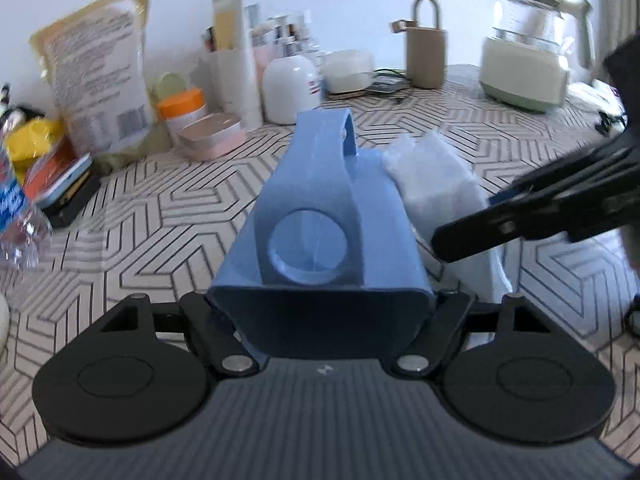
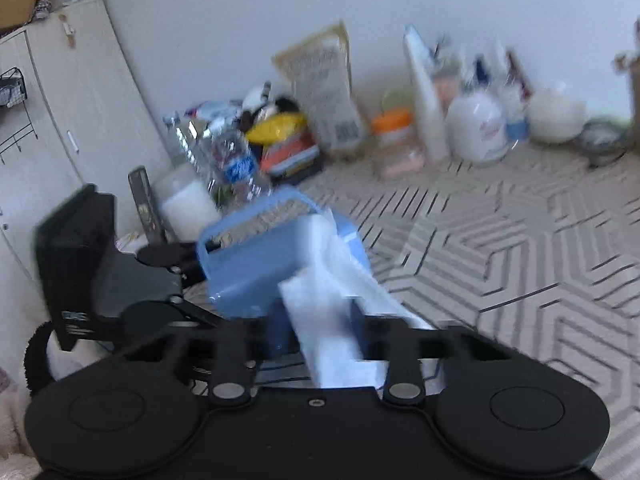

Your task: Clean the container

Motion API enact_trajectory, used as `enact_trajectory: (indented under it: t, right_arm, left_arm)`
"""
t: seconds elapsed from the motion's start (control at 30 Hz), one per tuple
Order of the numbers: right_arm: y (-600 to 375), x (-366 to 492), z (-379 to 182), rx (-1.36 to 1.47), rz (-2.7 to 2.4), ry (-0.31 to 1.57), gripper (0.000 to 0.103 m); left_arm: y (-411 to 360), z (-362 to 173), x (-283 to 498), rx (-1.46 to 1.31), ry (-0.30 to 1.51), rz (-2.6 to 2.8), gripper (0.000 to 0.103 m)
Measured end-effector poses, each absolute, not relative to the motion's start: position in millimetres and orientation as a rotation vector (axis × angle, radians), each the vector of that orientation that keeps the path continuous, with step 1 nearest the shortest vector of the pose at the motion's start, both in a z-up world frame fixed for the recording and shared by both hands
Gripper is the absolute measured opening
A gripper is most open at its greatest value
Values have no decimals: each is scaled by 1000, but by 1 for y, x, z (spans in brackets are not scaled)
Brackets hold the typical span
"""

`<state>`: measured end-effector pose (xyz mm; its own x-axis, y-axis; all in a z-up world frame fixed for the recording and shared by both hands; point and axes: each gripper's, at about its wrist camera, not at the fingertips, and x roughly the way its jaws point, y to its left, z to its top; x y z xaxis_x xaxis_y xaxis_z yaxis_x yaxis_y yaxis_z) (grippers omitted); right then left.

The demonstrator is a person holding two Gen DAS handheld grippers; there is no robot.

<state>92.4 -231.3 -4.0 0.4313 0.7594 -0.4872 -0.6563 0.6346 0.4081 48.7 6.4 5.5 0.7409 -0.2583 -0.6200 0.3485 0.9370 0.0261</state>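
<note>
My left gripper [image 1: 320, 312] is clamped on the blue container [image 1: 320, 216], holding it tipped above the patterned table [image 1: 160, 216]. My right gripper [image 2: 320, 344] pinches a white wipe [image 2: 332, 320], pressed against the container's side; that view is blurred
</note>
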Motion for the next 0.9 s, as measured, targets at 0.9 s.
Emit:
enact_trajectory:
  t: [0.9]
  right_arm:
    - [-218,101,0,440,1237,634,14]
  left_arm:
    - [12,6,50,71,682,-418,73]
